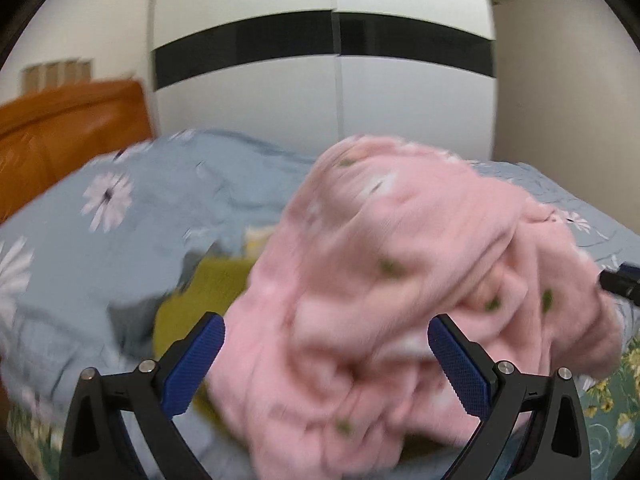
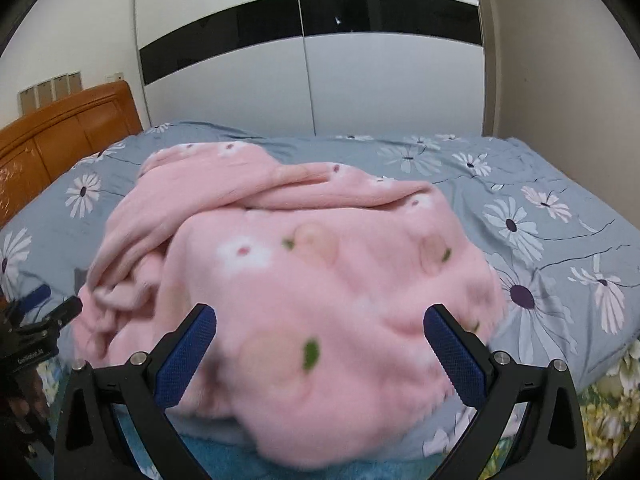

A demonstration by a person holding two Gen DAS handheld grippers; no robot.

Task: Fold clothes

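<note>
A fluffy pink garment (image 1: 400,272) with white flowers and green leaf marks lies bunched on the bed; it also fills the middle of the right wrist view as a pink garment (image 2: 304,272). My left gripper (image 1: 326,344) is open, its blue pads spread wide just in front of the pile's near edge. My right gripper (image 2: 320,336) is open too, pads wide apart at the garment's near side. Nothing is pinched in either. The left gripper (image 2: 44,308) shows at the left edge of the right wrist view; the right one's tip (image 1: 622,280) shows at the left view's right edge.
A blue quilt (image 2: 520,208) with white daisies covers the bed. A yellow-green cloth (image 1: 200,292) lies under the pink pile. An orange wooden headboard (image 2: 60,136) stands at left. A white wardrobe (image 2: 312,80) with a black band stands behind. A teal cloth (image 2: 224,456) lies at the near edge.
</note>
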